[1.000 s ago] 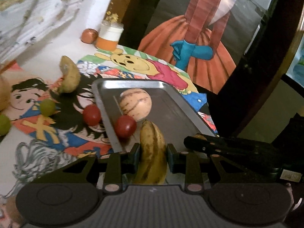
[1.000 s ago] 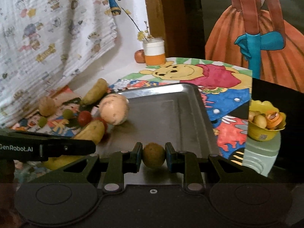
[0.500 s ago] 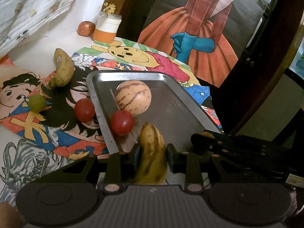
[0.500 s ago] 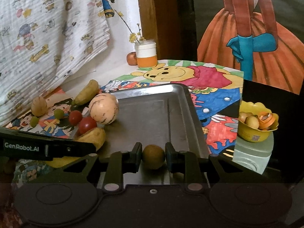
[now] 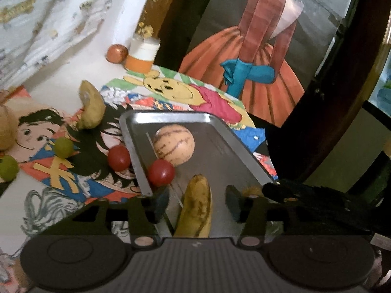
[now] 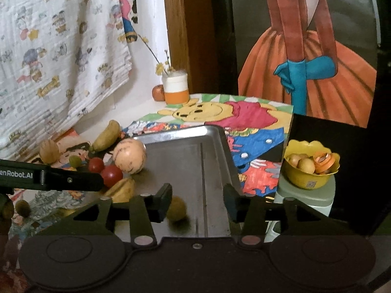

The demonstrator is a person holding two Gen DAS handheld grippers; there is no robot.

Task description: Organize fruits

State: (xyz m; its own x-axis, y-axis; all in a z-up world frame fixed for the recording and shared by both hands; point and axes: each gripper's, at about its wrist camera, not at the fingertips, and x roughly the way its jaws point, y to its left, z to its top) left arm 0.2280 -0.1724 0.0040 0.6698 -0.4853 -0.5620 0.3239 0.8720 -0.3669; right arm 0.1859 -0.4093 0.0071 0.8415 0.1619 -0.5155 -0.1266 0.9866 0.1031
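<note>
Left wrist view
- Left gripper (image 5: 195, 204): jaws spread wide, released, gripping nothing.
- Banana (image 5: 196, 207): spotted yellow, lying between the parted fingers on the near end of the tray, clear of both pads.
- Metal tray (image 5: 234, 144): rectangular, resting on the cartoon-printed table cover (image 5: 176, 92).
- Striped melon (image 5: 174, 145): round, pale with dark streaks, inside the tray near its left wall.
- Cherry tomato (image 5: 160, 172): in the tray, touching the melon's near side, against the left wall.
- Second cherry tomato (image 5: 119, 158): outside the tray, just beside its left rim.
- Green grapes (image 5: 63, 147): two, left of the tomatoes, on the cover.
- Second banana (image 5: 90, 107): outside the tray, beyond its far left corner.
- Orange-and-white jar (image 5: 143, 55): at the table's far edge, a small reddish fruit (image 5: 116, 53) just beside it.
- Right gripper (image 5: 315, 200): dark and blurred, at right over the tray's near corner.

Right wrist view
- Right gripper (image 6: 198, 201): jaws apart, released.
- Small greenish-brown round fruit (image 6: 176, 207): blurred, on the tray floor just beside the left finger; contact not discernible.
- Metal tray (image 6: 220, 144): under the fingers.
- Melon (image 6: 129, 155), tomato (image 6: 111, 175) and banana (image 6: 122, 190): grouped at the tray's left side.
- Left gripper (image 6: 53, 178): black bar entering from the left above the banana.
- Yellow bowl (image 6: 310, 171): right of the table on a pale stool, holding small fruits.
</note>
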